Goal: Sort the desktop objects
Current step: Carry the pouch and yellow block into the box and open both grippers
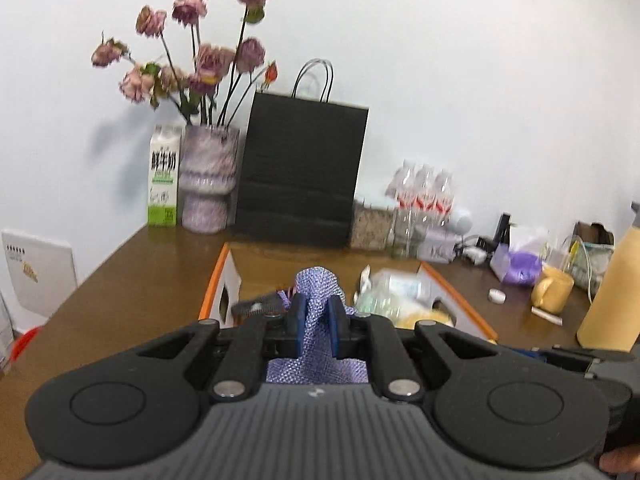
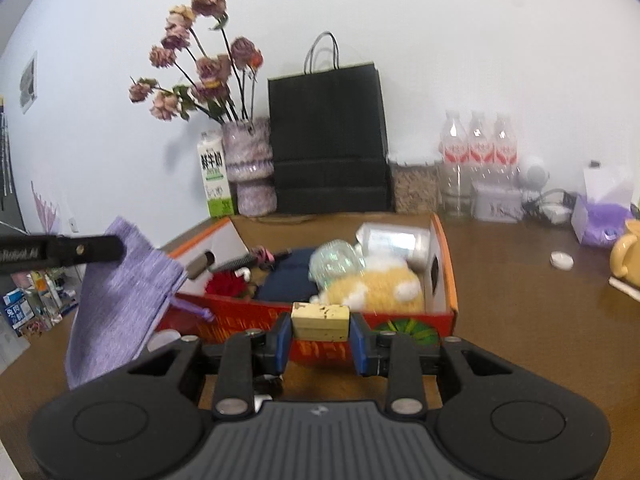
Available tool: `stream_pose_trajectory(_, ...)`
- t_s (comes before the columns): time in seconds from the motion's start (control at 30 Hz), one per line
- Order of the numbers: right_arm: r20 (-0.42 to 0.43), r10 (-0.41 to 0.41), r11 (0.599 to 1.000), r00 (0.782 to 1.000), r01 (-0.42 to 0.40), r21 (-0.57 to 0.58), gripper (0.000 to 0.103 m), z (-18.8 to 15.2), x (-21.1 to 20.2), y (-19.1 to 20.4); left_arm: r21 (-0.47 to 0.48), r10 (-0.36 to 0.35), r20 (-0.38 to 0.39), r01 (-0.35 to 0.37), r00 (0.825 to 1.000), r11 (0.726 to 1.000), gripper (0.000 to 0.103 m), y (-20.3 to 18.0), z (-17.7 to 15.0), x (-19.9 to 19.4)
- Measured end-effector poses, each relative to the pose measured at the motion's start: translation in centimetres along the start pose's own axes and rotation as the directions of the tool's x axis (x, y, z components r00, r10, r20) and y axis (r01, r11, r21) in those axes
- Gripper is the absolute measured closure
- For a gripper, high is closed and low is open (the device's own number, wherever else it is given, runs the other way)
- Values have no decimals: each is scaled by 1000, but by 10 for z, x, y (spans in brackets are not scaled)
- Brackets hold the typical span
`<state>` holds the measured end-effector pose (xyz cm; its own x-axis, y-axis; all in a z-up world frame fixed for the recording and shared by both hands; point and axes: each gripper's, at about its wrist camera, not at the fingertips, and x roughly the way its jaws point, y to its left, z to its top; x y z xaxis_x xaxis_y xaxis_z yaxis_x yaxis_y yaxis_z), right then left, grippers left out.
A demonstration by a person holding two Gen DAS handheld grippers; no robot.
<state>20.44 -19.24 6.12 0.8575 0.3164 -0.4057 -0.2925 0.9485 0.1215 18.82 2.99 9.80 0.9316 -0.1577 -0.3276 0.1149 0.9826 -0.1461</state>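
My left gripper (image 1: pixel 318 312) is shut on a purple woven drawstring pouch (image 1: pixel 316 280), pinched between its blue pads and held above the table. In the right wrist view the pouch (image 2: pixel 120 300) hangs at the left, in front of the box's left corner. A small cream block (image 2: pixel 320 322) with dark specks sits clamped in my right gripper (image 2: pixel 320 332), just before the box's red front wall. The open cardboard box (image 2: pixel 448 256) with orange rims holds a yellow plush toy (image 2: pixel 376 288), a dark blue item (image 2: pixel 288 276), a red tuft (image 2: pixel 226 284), a comb (image 2: pixel 236 262) and a clear jar (image 2: pixel 394 240).
Along the back wall stand a milk carton (image 2: pixel 216 180), a vase of dried roses (image 2: pixel 250 168), a black paper bag (image 2: pixel 328 140) and three water bottles (image 2: pixel 476 148). On the brown table right of the box lie a white cap (image 2: pixel 561 260), a yellow mug (image 2: pixel 628 252) and a purple tissue box (image 2: pixel 600 220).
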Motion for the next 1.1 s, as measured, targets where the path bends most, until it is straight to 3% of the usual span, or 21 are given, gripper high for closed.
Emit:
stream_pose_trajectory(0.47,67,19,1000,998,-19,-1,74,48,27,10,-85,-8,43,12,999,996,91,-2,43,48)
stream_pose_trajectory(0.83,4,-8,1000,1000,8,8,74,65,110,1,-189,4,35,3,999,982,91,22,41,134)
stream_pose_trajectory(0.97,-44,-20,1000,999,21,11,74,50,136,-8,-109,55,-44,-59,998,992,91,23,17,162)
stream_pose_trajectory(1.1,-75,-43,999,996,41,-17,74,39,148,-8,-86,71,-114,-82,991,993,90,24,2,175)
